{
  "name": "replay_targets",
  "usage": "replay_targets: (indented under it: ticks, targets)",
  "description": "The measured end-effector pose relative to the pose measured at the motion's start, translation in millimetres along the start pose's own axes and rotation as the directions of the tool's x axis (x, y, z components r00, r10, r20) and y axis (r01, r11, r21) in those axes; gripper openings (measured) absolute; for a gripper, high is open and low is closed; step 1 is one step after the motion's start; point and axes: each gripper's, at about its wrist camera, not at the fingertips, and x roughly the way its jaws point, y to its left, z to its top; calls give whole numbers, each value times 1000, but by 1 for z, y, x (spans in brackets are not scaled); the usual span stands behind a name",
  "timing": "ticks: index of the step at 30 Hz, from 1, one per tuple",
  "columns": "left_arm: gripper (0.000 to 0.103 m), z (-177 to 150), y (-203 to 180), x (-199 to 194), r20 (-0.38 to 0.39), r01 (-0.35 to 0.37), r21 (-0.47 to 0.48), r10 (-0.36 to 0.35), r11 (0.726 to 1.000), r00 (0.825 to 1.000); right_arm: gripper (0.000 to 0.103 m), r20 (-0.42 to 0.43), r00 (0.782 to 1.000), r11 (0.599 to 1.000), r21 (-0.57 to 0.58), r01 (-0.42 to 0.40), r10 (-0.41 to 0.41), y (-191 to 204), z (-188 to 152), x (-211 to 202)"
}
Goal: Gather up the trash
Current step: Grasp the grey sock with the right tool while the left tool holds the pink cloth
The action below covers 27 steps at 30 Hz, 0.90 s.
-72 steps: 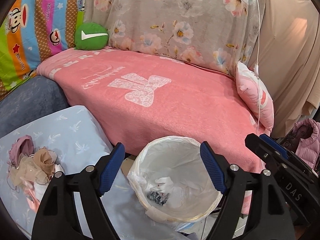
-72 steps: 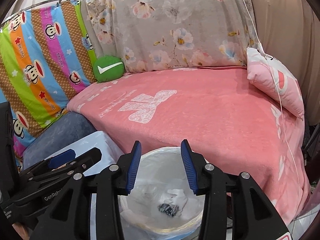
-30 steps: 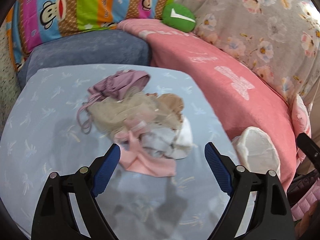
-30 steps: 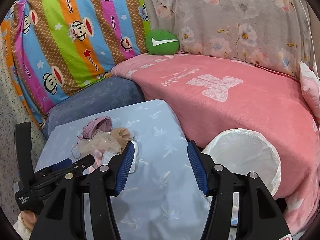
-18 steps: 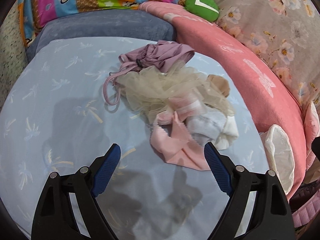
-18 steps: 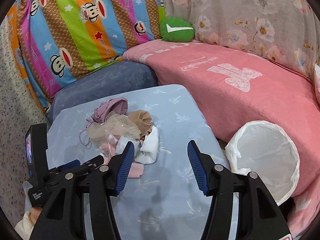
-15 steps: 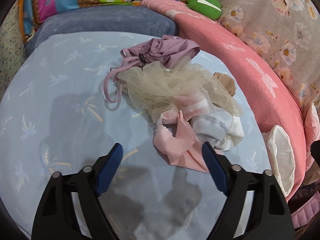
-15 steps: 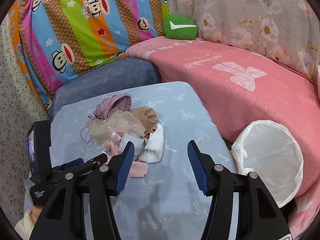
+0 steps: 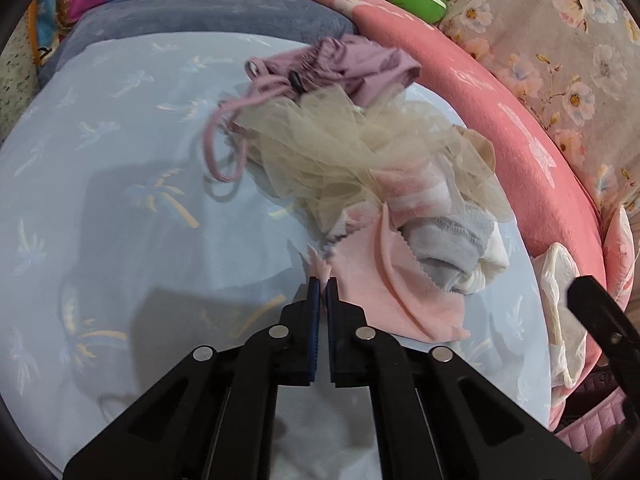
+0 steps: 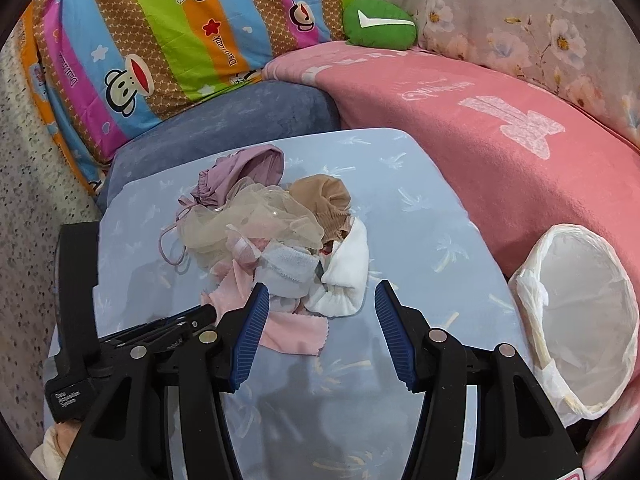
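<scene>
On the blue-clothed table, the left gripper points steeply down, its jaws just closed, pinching the pink cloth at the pile's edge. Only the right wrist view shows the right gripper half open, empty, above the pile, and the lined bin's open mouth.

Green cushion, pink blanket, monkey-print quilt

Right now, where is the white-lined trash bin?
In the right wrist view, the trash bin sits at the right edge, beside the blue-covered table and against the pink blanket.
</scene>
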Motion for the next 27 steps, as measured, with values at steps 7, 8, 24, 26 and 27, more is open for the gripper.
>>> replay_targets:
  ticks: [7,8,24,26,27]
  targets:
    - [3,6,10,-15,39,-16,2,16,1000,999,55,-52,998,1000,3,-29,29,10,3,36]
    - [3,7,10,-15,36,-4,3,3,1000,999,54,-54,998,1000,1,-28,28,11,4,40]
    - [37,4,2,8,-19,78,-14,-79,997,997,26,-145,984,994,48,-94,100,14,10,91]
    - [47,5,-1,9,-16,88,-5,-88,996,996,19,-138,985,994,46,-100,105,14,8,89]
    - [48,5,-5,9,-14,85,2,-85,996,996,17,-134,985,994,44,-103,108,14,7,86]
